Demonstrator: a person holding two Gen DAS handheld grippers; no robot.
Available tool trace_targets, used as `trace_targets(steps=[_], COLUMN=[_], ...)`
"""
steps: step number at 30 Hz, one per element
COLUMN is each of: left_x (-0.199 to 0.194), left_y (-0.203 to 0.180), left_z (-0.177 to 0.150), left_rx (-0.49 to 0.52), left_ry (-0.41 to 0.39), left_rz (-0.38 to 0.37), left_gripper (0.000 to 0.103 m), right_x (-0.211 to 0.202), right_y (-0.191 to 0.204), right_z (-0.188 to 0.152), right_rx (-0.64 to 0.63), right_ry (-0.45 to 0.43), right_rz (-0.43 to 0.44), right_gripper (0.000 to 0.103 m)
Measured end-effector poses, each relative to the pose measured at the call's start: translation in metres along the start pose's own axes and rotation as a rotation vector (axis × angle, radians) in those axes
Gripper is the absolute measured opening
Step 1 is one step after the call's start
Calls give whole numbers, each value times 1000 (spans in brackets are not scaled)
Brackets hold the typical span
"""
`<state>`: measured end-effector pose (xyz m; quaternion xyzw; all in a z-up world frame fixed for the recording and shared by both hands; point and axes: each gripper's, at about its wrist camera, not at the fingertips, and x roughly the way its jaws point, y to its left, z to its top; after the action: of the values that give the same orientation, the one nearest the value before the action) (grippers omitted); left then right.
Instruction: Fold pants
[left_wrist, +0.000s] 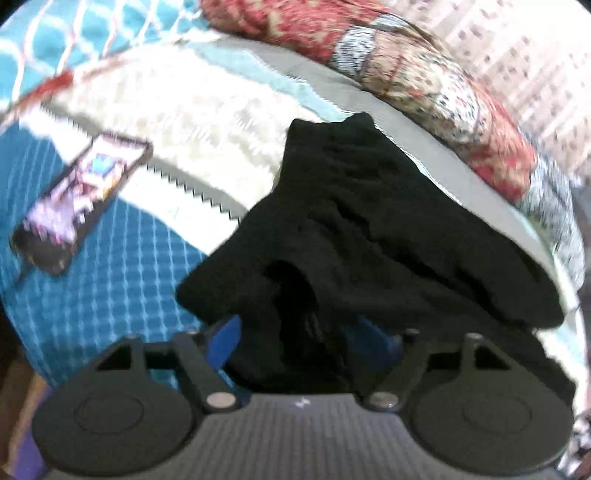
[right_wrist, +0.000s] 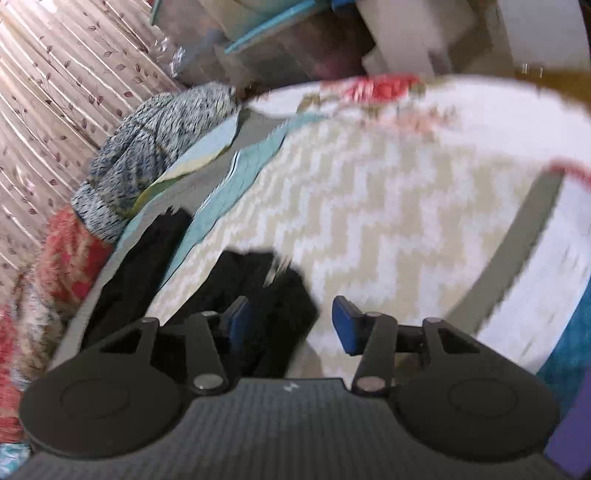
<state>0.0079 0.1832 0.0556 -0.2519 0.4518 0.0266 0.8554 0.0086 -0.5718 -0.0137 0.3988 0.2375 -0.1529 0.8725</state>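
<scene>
The black pants (left_wrist: 369, 236) lie bunched on the bed (left_wrist: 207, 122), on its cream zigzag cover, running away from the left tongs (left_wrist: 306, 339) toward the patterned pillows (left_wrist: 436, 85) at the far edge. Their near end rises straight into the left tongs, whose blue pads are mostly hidden by cloth; they look pressed in on a gathered fold, though the blur leaves that only probable. The long axis of the garment lies roughly along the left tongs' line of sight, so any fold would carry the held end forward, over the far part.

The right tongs (right_wrist: 291, 325) stand spread, one blue pad (right_wrist: 345, 325) bare over the cover, the other at the edge of the dark cloth — nothing is pinched between them. The pants sit to the left of the right tongs in this view, with a separate dark strip further off beside the grey-blue pillow (right_wrist: 155, 147). The left hand is plainly the nearer and the one engaged.

Only the left wrist view shows the phone (left_wrist: 81, 203) lying on the blue part of the bed, well apart from the pants; only the right wrist view shows the curtain (right_wrist: 55, 74) and the clutter beyond the bed.
</scene>
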Motion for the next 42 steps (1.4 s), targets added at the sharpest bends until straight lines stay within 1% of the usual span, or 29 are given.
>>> trace_targets(steps=[2, 3, 4, 7, 8, 9, 10, 12, 14, 17, 18, 19, 20, 21, 22, 23, 24, 26, 28, 30, 32, 33, 34, 35, 36, 38, 39, 40, 42], left_x=[-1, -5, -10, -30, -37, -42, -46, -47, -40, -21, -12, -3, 7, 17, 26, 30, 33, 25, 6, -10, -12, -7, -1, 4, 7, -1, -9, -19, -38], left_y=[0, -1, -2, -5, -4, -3, 1, 11, 23, 34, 35, 36, 37, 36, 35, 33, 33, 34, 32, 28, 31, 32, 32, 31, 28, 23, 19, 16, 9], left_z=[-4, -4, -5, -4, -3, -2, 0, 2, 3, 3, 1, 1, 1, 0, 1, 1, 0, -1, -2, -2, -3, -4, -6, -9, -13, -15, -12, -7, 9], left_rx=[-38, -48, -49, -14, -4, -4, -12, -55, -117, -194, -221, -243, -261, -274, -279, -275, -277, -307, -284, -236, -205, -188, -173, -162, -147, -87, -55, -27, 50], left_ry=[-1, -5, -15, -71, -99, -128, -148, -163, -132, -76, -54, -33, -8, 12, 29, 42, 61, 75, 71, 62, 75, 94, 119, 148, 169, 150, 125, 85, -12], left_rz=[-5, -14, -28, -63, -59, -44, -22, 34, 56, 19, -10, -42, -64, -59, -33, -23, -43, -70, -90, -83, -61, -46, -26, 1, 23, 19, 14, 11, 27], left_gripper=[80, 81, 81, 81, 83, 85, 89, 90, 90, 90, 89, 86, 76, 69, 47, 21, 13, 11, 11, 11, 12, 12, 18, 26, 28, 34, 36, 36, 39], right_x=[7, 9, 12, 22, 26, 29, 30, 29, 27, 17, 12, 8, 2, -3, -10, -17, -25, -43, -63, -80, -80, -75, -65, -53, -42, -48, -55, -62, -73], right_y=[9, 16, 26, 39, 43, 41, 40, 34, 32, 36, 35, 36, 32, 31, 29, 26, 26, 23, 21, 23, 19, 16, 9, -1, -10, -19, -20, -21, -19], right_z=[-10, -15, -20, -26, -28, -27, -27, -27, -28, -32, -31, -31, -27, -25, -22, -19, -17, -15, -14, -20, -26, -29, -31, -32, -34, -33, -30, -25, -14], right_rx=[-23, -55, -100, -172, -185, -189, -178, -130, -127, -158, -154, -138, -117, -104, -93, -87, -82, -67, -56, -59, -87, -97, -98, -91, -74, -20, -1, 2, -9], right_ry=[27, 28, 29, 54, 53, 48, 37, 8, -24, -75, -95, -112, -129, -144, -162, -184, -201, -236, -271, -297, -280, -255, -211, -143, -78, -99, -119, -160, -240], right_rz=[-2, -7, -8, -8, -29, -47, -59, -65, -89, -145, -161, -168, -173, -179, -186, -195, -201, -214, -222, -241, -274, -290, -307, -327, -346, -314, -322, -353, -404], right_gripper=[51, 47, 36, 22, 19, 13, 10, 9, 8, 8, 8, 8, 8, 8, 7, 7, 7, 7, 7, 7, 7, 8, 11, 13, 14, 23, 40, 53, 53])
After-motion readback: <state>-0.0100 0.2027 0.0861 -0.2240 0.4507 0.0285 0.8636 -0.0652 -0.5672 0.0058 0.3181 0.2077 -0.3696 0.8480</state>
